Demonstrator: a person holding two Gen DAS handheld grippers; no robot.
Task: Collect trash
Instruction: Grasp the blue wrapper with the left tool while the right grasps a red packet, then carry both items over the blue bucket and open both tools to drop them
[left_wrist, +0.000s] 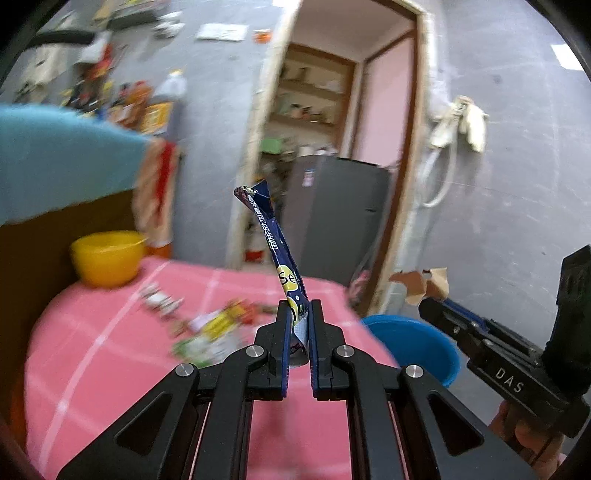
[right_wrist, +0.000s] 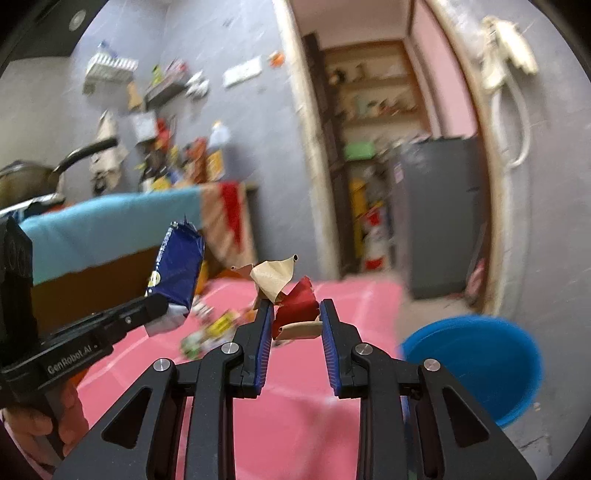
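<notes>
Wrappers weigh almost nothing and crumple: my left gripper (left_wrist: 299, 314) pinches the blue wrapper (left_wrist: 275, 243) at its base; my right gripper (right_wrist: 295, 314) loosely clamps crumpled paper scrap (right_wrist: 291, 295), which could slip.

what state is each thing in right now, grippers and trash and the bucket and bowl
left gripper: shut on blue wrapper
blue wrapper: held upright, above the table
right gripper: shut on crumpled paper
crumpled paper: held, red and tan, crushed
blue bucket: on the floor, open
yellow bowl: upright on pink table
loose wrappers: lying on the table

two close wrist views over the pink table (left_wrist: 110, 369), facing one doorway (right_wrist: 388, 147)
</notes>
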